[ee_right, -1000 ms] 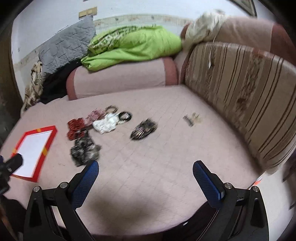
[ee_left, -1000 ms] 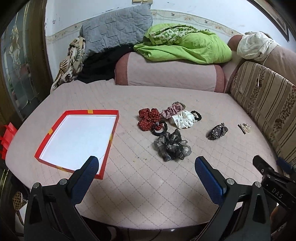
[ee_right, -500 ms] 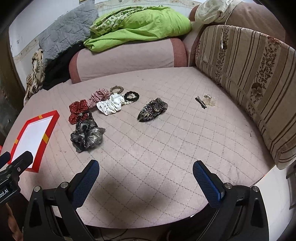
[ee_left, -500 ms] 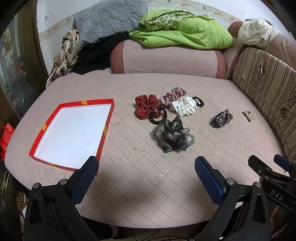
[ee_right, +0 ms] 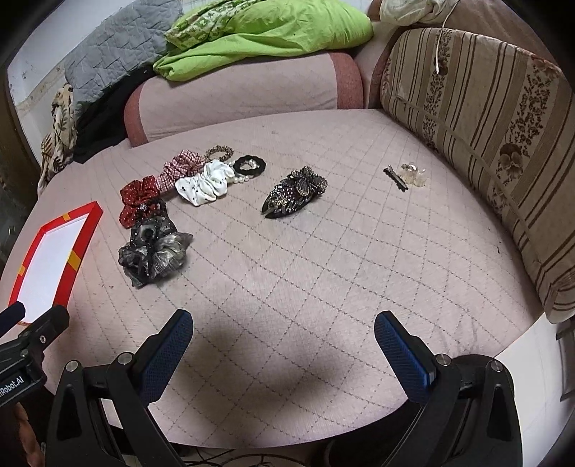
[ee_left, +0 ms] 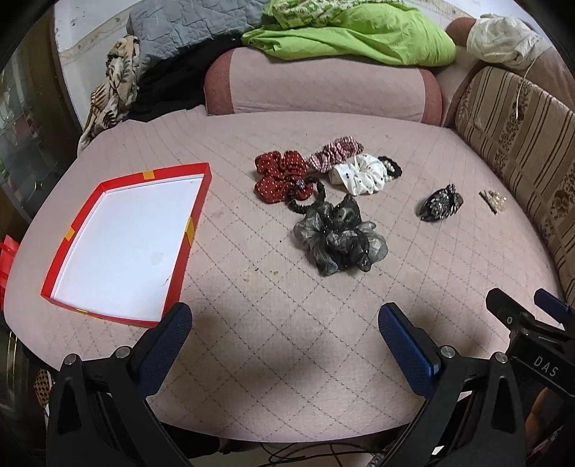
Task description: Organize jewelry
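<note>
On the pink quilted surface lies a cluster of hair pieces: a grey sheer scrunchie (ee_left: 339,239) (ee_right: 152,251), a red dotted scrunchie (ee_left: 280,176) (ee_right: 138,201), a white scrunchie (ee_left: 359,174) (ee_right: 205,183), a red checked scrunchie (ee_left: 336,151) and a black beaded tie (ee_right: 249,165). A dark sequined bow clip (ee_left: 440,203) (ee_right: 294,192) lies apart to the right, with small clips (ee_left: 492,199) (ee_right: 406,174) beyond it. An empty red-rimmed box (ee_left: 192,230) (ee_right: 77,255) sits at left. My left gripper (ee_left: 284,327) and right gripper (ee_right: 282,330) hover open near the front edge, holding nothing.
A pink bolster (ee_left: 323,86) lies at the back with a green blanket (ee_left: 359,36) and a grey quilt (ee_left: 179,21) on it. A striped sofa back (ee_right: 485,118) runs along the right. The surface's front edge curves just under the grippers.
Both grippers have moved forward and tilted down toward the surface; the hair pieces and box look larger and closer. Nothing on the surface has shifted.
</note>
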`<state>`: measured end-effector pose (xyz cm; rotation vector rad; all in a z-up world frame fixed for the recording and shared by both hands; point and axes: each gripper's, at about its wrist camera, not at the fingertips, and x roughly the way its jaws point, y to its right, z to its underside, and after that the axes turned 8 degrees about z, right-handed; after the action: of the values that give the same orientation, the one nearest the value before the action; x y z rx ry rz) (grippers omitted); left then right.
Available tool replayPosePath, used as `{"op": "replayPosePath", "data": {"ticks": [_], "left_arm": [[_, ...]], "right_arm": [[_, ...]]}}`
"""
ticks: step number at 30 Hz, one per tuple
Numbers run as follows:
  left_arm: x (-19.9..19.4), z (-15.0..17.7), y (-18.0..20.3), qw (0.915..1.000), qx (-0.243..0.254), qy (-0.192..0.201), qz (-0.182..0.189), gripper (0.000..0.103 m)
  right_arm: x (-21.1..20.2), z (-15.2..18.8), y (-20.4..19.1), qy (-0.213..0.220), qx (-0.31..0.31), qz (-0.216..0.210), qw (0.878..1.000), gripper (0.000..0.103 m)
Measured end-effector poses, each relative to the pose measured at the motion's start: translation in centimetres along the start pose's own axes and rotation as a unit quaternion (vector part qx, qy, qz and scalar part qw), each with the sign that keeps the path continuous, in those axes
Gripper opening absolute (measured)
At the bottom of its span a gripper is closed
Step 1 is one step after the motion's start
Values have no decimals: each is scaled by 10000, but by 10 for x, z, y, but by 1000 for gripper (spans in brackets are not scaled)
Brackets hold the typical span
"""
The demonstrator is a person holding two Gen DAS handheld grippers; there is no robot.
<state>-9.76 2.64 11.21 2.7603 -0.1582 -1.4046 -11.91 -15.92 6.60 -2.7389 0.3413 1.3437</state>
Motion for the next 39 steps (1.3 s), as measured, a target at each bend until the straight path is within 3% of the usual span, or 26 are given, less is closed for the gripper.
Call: {"op": "replayPosePath", "data": {"ticks": [17, 25, 29, 33, 39], "left_arm": [[35, -5, 3, 9987, 126, -466, 146, 103], [39, -30, -16, 9984, -29, -157, 542, 103], [58, -38, -8, 9965, 214, -282, 751, 103], [82, -46, 5, 9926, 337, -456, 1074, 98], [119, -62, 13, 9892, 334, -665, 1259, 96]], "right_arm": [[34, -5, 4, -319, 73, -102, 9994, 101], [54, -18, 15, -261, 142, -131, 9995, 98], [71, -34, 18, -189, 126, -227, 9995, 90], [91, -59, 23, -159, 229, -337, 9990, 89], [119, -93, 36, -251, 737, -503, 9957, 89]]}}
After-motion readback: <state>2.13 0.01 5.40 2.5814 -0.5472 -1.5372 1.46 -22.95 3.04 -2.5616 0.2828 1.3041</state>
